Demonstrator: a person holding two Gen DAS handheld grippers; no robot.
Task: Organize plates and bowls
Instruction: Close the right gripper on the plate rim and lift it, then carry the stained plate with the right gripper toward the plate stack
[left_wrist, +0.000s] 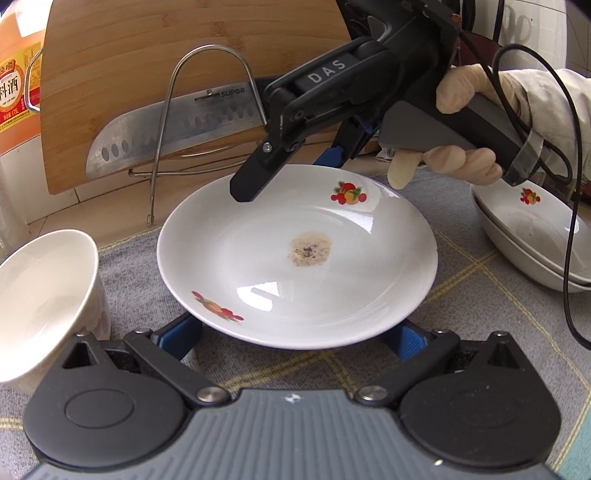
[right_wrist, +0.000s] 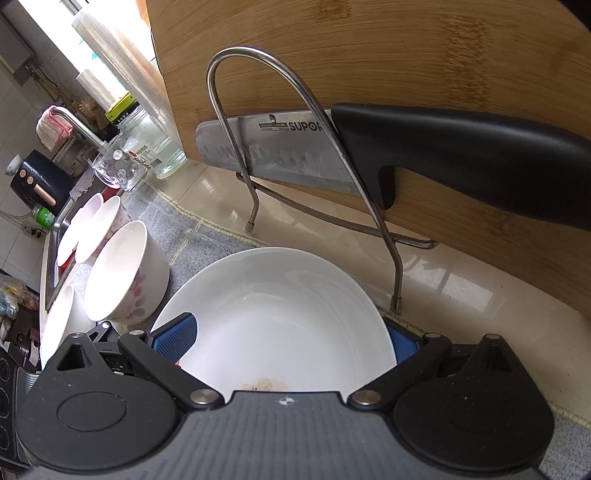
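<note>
A white plate with fruit prints and a brown stain lies on the grey mat. My left gripper is open, its blue pads on either side of the plate's near rim. My right gripper reaches over the plate's far rim, one finger above it and one behind. In the right wrist view the plate fills the space between the open fingers of my right gripper. A white bowl stands at the left. Two stacked plates sit at the right.
A wooden cutting board leans at the back with a knife in a wire rack. A bottle stands far left. Several floral bowls, a glass jar and a sink show in the right wrist view.
</note>
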